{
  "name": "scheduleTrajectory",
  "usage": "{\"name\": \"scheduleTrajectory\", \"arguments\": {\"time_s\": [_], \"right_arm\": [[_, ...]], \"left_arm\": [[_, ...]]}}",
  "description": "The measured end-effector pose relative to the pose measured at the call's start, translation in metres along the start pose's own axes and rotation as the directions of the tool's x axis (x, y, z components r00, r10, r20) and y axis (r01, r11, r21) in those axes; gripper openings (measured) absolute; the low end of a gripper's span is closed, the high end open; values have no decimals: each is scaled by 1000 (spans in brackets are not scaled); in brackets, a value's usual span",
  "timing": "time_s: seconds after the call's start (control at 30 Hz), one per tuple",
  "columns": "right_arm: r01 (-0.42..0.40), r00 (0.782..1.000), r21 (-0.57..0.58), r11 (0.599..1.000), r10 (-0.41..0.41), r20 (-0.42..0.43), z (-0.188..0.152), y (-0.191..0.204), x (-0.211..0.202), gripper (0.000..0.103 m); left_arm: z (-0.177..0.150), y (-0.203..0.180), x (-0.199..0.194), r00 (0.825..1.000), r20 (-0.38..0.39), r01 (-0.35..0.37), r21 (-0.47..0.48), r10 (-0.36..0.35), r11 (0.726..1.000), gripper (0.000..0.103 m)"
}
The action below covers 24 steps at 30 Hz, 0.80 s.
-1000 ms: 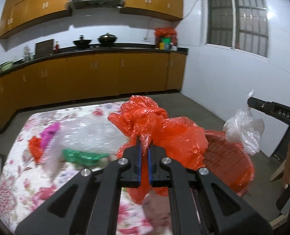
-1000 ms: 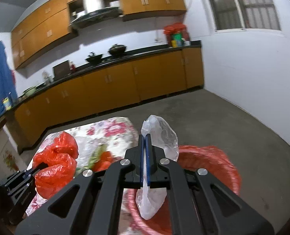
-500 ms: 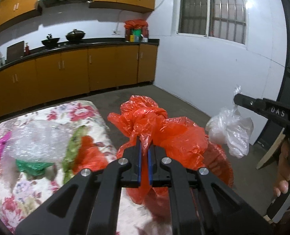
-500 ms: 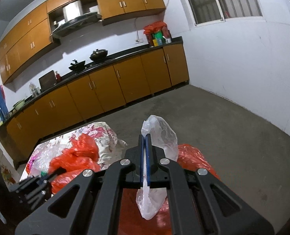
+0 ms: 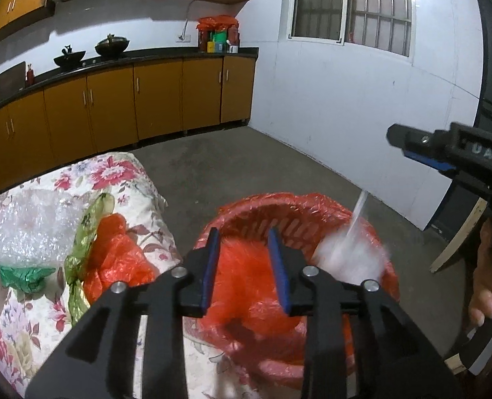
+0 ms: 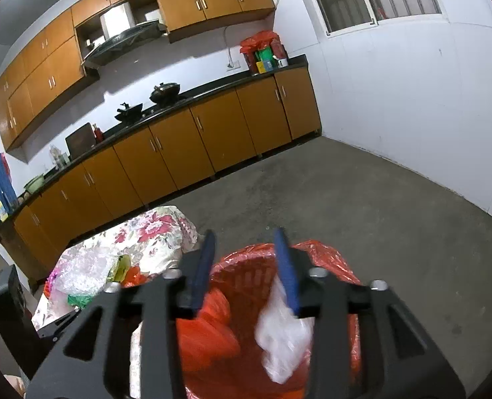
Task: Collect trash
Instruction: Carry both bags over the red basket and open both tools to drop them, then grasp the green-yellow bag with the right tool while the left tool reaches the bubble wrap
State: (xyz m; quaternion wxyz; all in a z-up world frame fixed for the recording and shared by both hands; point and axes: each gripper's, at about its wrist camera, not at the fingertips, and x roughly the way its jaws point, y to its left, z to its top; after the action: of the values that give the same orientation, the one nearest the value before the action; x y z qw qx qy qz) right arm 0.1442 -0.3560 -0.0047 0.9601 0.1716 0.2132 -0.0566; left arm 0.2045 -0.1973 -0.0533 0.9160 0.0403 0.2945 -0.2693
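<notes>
Two crinkly bags, red, clear, slatted round bin

Free room: bare grey concrete floor ahead and right of both grippers. Directly below them, the red-lined slatted plastic basket is open-topped. Left, the flowered-cloth table carries crumpled plastic litter, blocking low passage.

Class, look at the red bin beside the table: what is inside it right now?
Inside the red bin are a crumpled orange bag and a clear bag, blurred. Whatever lies beneath them is hidden.
</notes>
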Motion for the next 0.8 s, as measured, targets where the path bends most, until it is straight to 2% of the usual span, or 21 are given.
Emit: {"name": "scheduleTrajectory", "arguments": {"time_s": [0.1,0.2,0.3,0.37,0.43,0.63,0.8], "right_arm": [[7,1000,4,1000,-7,3,-1,-1,-3,41],[23,1000,-13,1000,-23,11,0,3,-8,41],[37,999,-45,998,-36,22,0,12,-13,41],[43,999,-71,997,-41,31,-2,21,-15,47],[48,998,-101,994,-44,44,-7,31,-18,57],[31,999,-190,981,-24,40,-19,65,-15,67],[-31,999,-207,978,29,-12,-30,95,-1,67]], "left_arm": [[-1,7,-5,1000,0,-19,-11,19,1000,35],[-3,17,-16,998,15,-57,-31,58,998,43],[-6,28,-33,990,44,-129,-58,132,990,62],[-9,37,-43,981,61,-182,-77,187,980,74],[-14,49,-56,968,73,-231,-93,238,968,78],[-29,91,-87,929,59,-354,-143,365,924,86],[-46,140,-114,880,30,-460,-202,475,865,88]]}}
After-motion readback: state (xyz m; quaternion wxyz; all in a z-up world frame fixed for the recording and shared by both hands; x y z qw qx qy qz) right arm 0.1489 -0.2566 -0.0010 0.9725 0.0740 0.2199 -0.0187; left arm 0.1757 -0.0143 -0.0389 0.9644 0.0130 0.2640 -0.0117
